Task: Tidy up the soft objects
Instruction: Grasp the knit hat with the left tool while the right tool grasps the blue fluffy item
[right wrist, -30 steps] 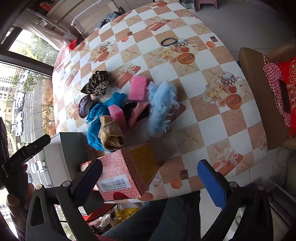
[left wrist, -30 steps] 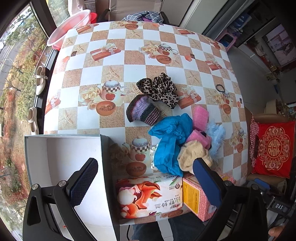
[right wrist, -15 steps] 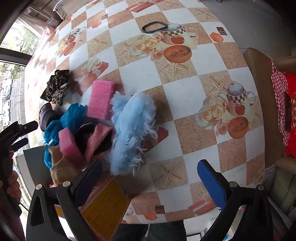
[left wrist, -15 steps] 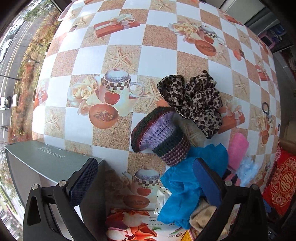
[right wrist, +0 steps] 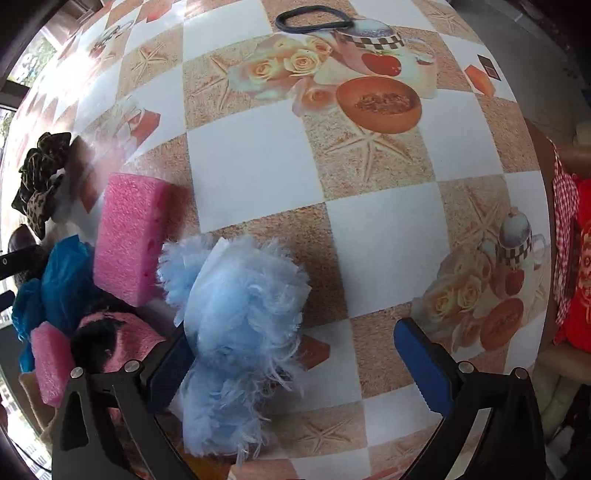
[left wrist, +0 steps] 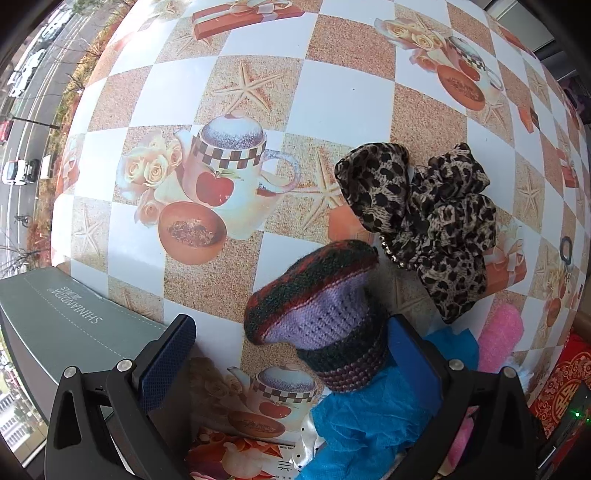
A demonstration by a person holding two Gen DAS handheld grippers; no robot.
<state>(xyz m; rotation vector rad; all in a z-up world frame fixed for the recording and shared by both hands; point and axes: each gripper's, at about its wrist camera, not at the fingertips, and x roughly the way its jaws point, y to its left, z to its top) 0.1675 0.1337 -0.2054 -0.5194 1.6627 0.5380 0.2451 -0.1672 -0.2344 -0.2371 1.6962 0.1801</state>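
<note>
Fingers (left wrist: 166, 362) of the left gripper (left wrist: 291, 332) spread wide, gripping nothing, set either side of the knit hat (left wrist: 317, 306). Fingers (right wrist: 421, 362) of the right gripper (right wrist: 295, 339) likewise wide apart and empty, with the fluffy blue duster (right wrist: 240, 317) against the left one.

Looked like the reach just before a pick with each hand. Best to come down low over the hat's dark cuff and close on the thick knit, not on the blue cloth (left wrist: 362, 417) touching it from below. Same for the duster: better to shift left, centre it and pinch the body, since loose fluff would likely slip.

Found the leopard scarf (left wrist: 424, 210) just beside the hat, the pink sponge (right wrist: 129, 236) touching the duster, and more pink pieces piled close by. Risk of dragging neighbours, so wiser to lift straight up.

Saw the grey box (left wrist: 62, 325) at the table's near left edge, close to the hat. Plenty of bare table (left wrist: 332, 103) beyond the pile; only a hair tie (right wrist: 314, 18) well apart. Past the right edge, a chair with a red cushion (right wrist: 580, 258).
</note>
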